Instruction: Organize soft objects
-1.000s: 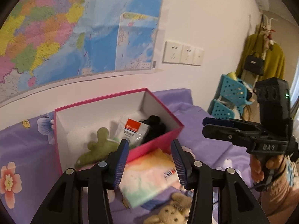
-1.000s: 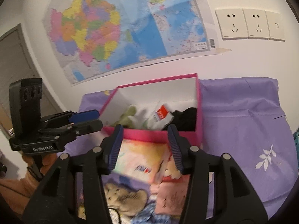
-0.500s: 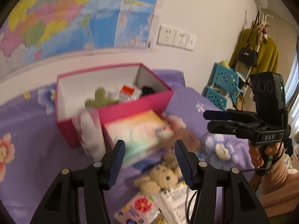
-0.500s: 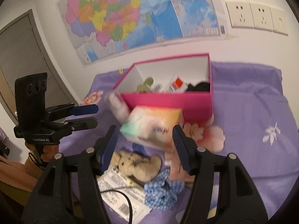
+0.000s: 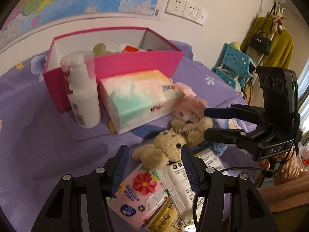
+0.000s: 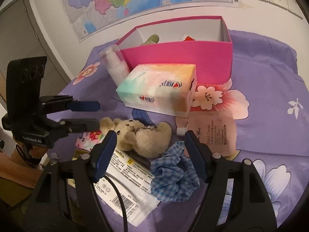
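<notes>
A: Teddy bear (image 6: pixel 141 137) location?
B: Near side of the pink box (image 6: pixel 179 58), on purple sheet (image 6: pixel 270 116).
A: Grippers?
B: Left gripper (image 5: pixel 153 166) empty, spread. Right gripper (image 6: pixel 150 150) opening, nothing gripped.

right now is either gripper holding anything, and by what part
Nothing is held. The left gripper is open over the teddy bear; the right gripper, jaws opening, has nothing clamped.
</notes>
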Motion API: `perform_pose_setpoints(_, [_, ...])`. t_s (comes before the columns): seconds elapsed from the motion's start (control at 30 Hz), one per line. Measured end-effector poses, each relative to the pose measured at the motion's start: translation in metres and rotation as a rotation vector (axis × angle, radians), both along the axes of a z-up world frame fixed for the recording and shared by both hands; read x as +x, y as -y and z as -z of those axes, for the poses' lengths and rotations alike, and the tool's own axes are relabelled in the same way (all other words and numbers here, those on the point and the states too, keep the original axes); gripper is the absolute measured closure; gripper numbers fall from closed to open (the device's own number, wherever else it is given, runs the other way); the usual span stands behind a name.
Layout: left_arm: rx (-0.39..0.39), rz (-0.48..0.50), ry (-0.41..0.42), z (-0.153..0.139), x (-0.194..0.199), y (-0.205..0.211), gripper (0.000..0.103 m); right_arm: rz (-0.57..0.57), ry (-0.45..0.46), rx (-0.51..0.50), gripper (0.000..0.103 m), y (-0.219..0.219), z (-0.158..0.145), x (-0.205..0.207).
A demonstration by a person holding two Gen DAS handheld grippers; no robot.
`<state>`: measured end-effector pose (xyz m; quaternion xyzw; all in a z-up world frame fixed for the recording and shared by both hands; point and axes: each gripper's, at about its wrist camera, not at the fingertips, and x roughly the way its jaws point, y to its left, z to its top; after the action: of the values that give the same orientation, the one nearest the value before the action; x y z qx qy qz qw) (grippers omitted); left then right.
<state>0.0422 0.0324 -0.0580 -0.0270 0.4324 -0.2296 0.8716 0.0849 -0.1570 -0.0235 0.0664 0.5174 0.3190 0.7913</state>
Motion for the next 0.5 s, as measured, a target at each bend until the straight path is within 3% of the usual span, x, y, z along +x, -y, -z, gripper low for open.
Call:
perform_pose_setpoints(0.13, [-0.011,0.005,-0.025,0.006,0.001,-0.001,0.046,-0.012,-0.003,0.004,0.044,-0.007,0.004,0.002])
perform_pose_setpoints(0.23, [-0.026,0.010,-0.044,0.011,0.002,-0.002,0.046,-0.026,-0.001,-0.007,0.060,-0.011,0.007,0.002])
perform_pose_setpoints(0.5, [-0.043,0.021,-0.068,0.019,0.005,0.002,0.051,-0.003,-0.013,0.006,0.070,-0.009,0.010,0.002])
